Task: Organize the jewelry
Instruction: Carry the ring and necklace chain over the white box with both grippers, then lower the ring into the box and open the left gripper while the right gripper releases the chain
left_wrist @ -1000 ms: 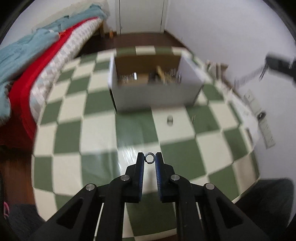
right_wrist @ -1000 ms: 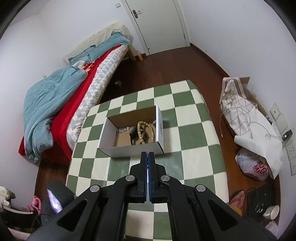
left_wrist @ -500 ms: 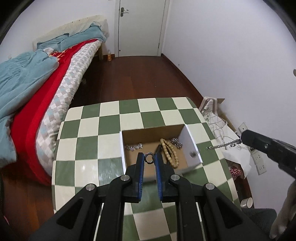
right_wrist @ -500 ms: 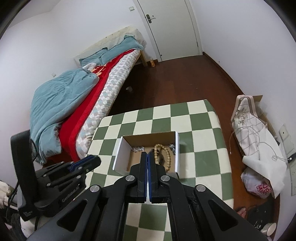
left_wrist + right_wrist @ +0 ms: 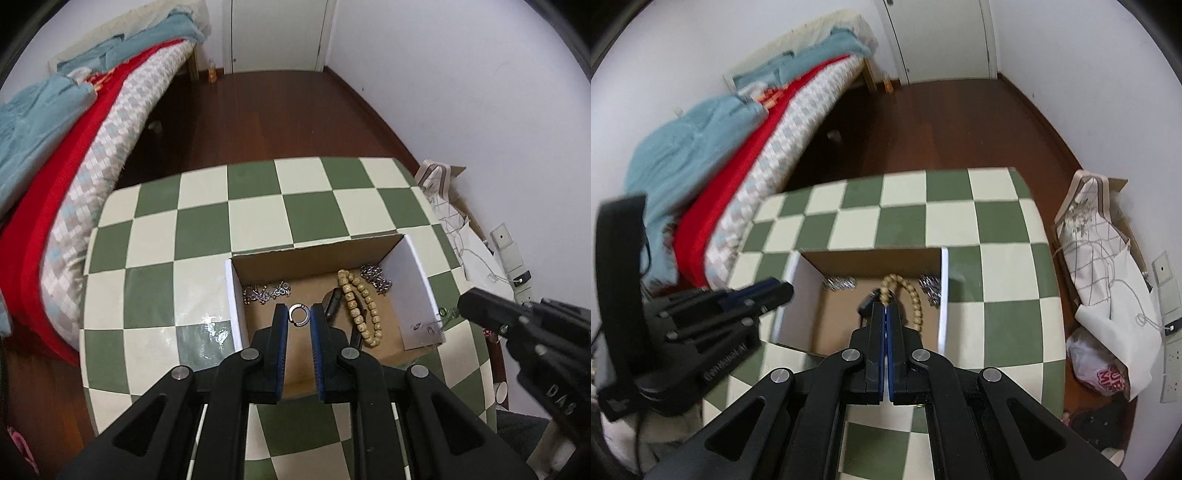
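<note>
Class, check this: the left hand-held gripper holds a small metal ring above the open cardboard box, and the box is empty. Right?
Not quite. The left hand-held gripper does hold the ring above the box, but the left wrist view shows a bead bracelet and chains inside.

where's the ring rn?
Left wrist view: the ring is pinched at the tips of the left gripper, over the open box, with the silver chain to its left and the bead bracelet to its right.

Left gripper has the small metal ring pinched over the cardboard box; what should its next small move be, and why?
Probably lower slightly and open. The left gripper holds the small silver metal ring over the open brown cardboard box, above bare floor beside the wooden bead bracelet, so releasing there should drop it inside.
</note>
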`<state>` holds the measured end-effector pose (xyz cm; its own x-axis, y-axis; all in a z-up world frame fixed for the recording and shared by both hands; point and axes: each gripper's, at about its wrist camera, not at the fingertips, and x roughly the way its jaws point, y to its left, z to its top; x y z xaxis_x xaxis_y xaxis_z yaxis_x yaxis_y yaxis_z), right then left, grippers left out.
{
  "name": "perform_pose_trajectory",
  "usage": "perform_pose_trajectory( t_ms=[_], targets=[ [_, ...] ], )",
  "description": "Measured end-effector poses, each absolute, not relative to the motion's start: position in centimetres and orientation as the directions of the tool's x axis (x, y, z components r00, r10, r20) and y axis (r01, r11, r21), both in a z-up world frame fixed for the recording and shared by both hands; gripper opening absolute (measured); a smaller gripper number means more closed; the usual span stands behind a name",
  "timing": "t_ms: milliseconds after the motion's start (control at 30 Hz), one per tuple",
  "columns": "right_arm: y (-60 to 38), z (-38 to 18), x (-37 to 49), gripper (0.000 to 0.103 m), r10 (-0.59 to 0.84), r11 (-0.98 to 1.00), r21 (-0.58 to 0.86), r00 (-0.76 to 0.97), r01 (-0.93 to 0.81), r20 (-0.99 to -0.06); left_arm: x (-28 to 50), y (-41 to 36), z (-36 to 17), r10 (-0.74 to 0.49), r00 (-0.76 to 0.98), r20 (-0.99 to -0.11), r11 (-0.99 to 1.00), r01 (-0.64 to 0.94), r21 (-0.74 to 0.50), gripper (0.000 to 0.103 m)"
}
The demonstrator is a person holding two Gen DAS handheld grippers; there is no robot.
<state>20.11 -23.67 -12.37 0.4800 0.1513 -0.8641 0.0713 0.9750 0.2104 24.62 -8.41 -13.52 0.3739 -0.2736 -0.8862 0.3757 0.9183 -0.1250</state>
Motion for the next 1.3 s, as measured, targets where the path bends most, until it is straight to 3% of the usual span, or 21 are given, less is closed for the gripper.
perform_pose_trajectory(
  t_ms=[167,667,1300],
  targets=[
    [-24.3,-13.7,21.0,0.001,0.134,0.978,0.192,0.457,0.082,-0.879,25.6,-8.7,-14.7,-0.258,0.341,-0.904,0.921,0.371,-0.122,0.010],
    [-23.8,-8.2,20.5,0.001,0.153,0.975,0.217,0.550,0.053,-0.821,26.0,-8.5,-14.4,-0.266,0.339,-0.902,0.922,0.362,-0.136,0.010],
    [-26.0,-16.0,23.5,0.001,0.179,0.964,0.237,0.362,0.124,-0.915,27.5,-8.1,-15.9,-0.260,0.285,-0.923,0.935,0.312,-0.167,0.010]
  ],
)
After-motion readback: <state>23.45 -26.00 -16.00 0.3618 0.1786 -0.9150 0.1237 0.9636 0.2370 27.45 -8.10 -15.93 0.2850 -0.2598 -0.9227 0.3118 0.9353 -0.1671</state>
